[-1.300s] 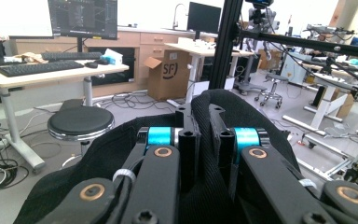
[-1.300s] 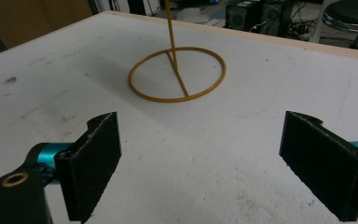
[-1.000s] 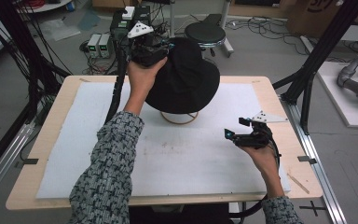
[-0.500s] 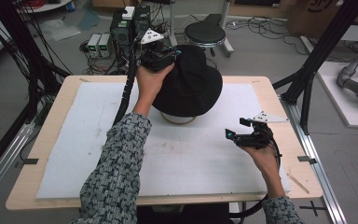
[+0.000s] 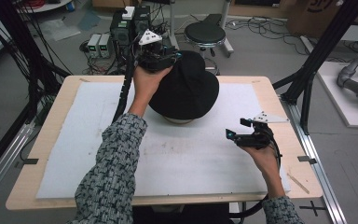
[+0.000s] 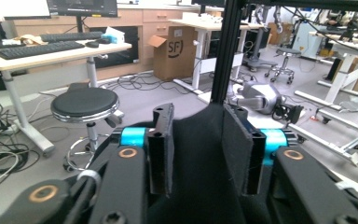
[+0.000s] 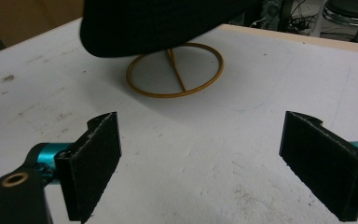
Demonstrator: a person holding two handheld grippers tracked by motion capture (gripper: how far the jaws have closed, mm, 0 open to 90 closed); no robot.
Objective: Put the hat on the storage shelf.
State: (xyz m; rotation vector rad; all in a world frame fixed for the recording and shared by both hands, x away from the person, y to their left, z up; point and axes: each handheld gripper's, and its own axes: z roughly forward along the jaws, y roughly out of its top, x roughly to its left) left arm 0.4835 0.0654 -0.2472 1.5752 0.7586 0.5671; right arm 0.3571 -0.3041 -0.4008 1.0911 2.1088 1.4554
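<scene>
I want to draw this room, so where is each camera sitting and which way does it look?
High view: above the table, looking down; both forearms, left hand-held gripper and right hand-held gripper show.
Left gripper view: rides the left hand-held gripper, facing the room; jaws pinch the black hat.
Right gripper view: low over the table, facing the gold ring stand; open jaws show.
All three views share the black hat.

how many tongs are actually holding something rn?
1. The left tongs, at the table's far side, pinch the black hat by its brim. The right tongs hang open over the white mat.
</scene>
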